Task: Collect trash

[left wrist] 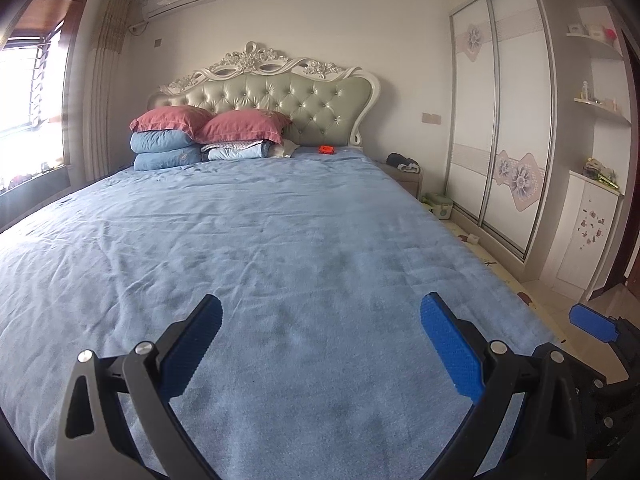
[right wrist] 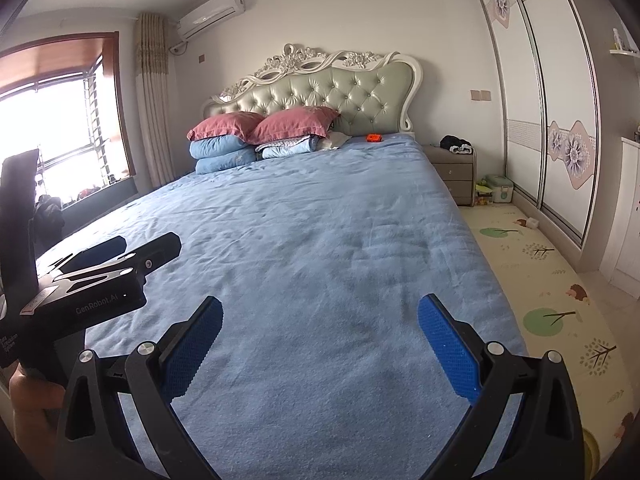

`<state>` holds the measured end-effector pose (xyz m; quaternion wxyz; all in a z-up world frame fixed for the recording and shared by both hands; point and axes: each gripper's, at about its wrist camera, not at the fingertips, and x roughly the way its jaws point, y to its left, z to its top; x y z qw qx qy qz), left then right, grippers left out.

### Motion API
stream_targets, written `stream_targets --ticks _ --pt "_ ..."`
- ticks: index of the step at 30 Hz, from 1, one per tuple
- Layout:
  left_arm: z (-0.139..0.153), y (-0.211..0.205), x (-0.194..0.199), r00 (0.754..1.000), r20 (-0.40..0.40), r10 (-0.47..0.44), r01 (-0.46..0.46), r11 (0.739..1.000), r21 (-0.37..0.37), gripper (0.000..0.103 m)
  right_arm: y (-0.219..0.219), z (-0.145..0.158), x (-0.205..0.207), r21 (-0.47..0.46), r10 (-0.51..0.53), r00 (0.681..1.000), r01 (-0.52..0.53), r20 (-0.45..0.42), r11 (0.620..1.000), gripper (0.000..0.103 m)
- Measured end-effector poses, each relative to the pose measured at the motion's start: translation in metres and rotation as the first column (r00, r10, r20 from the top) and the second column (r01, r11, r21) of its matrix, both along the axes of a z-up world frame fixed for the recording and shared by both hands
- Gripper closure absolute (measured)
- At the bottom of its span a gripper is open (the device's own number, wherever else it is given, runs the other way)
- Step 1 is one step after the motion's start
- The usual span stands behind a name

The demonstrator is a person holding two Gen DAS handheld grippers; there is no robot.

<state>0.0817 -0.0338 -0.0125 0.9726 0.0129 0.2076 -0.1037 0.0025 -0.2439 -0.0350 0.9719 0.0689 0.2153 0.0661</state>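
Note:
A small orange-red object (left wrist: 326,149) lies on the blue bedsheet near the headboard, right of the pillows; it also shows in the right wrist view (right wrist: 373,137). A crumpled white item (left wrist: 285,149) sits beside the folded blankets, and shows in the right wrist view (right wrist: 334,141). My left gripper (left wrist: 321,312) is open and empty above the foot of the bed (left wrist: 280,240). My right gripper (right wrist: 320,314) is open and empty, to the right of the left one, also over the foot of the bed (right wrist: 320,220). Both are far from the orange object.
Two red pillows (left wrist: 208,122) top folded blue blankets (left wrist: 164,152) at the head. A nightstand (right wrist: 454,174) with dark clothes, a green box (right wrist: 498,188) and a small white item (right wrist: 531,223) on the floor mat stand right of the bed. Wardrobe (right wrist: 552,120) on the right, window (right wrist: 60,132) on the left.

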Motion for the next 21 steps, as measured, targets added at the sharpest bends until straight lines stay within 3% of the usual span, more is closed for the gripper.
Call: stream_targets --ticks 21 --pt "0.0010 0.0000 0.0022 1.000 0.002 0.000 0.000 1.000 0.002 0.004 -0.0003 -0.0012 0.0008 0.004 0.005 1.000 -0.005 -0.024 1.000 0.008"
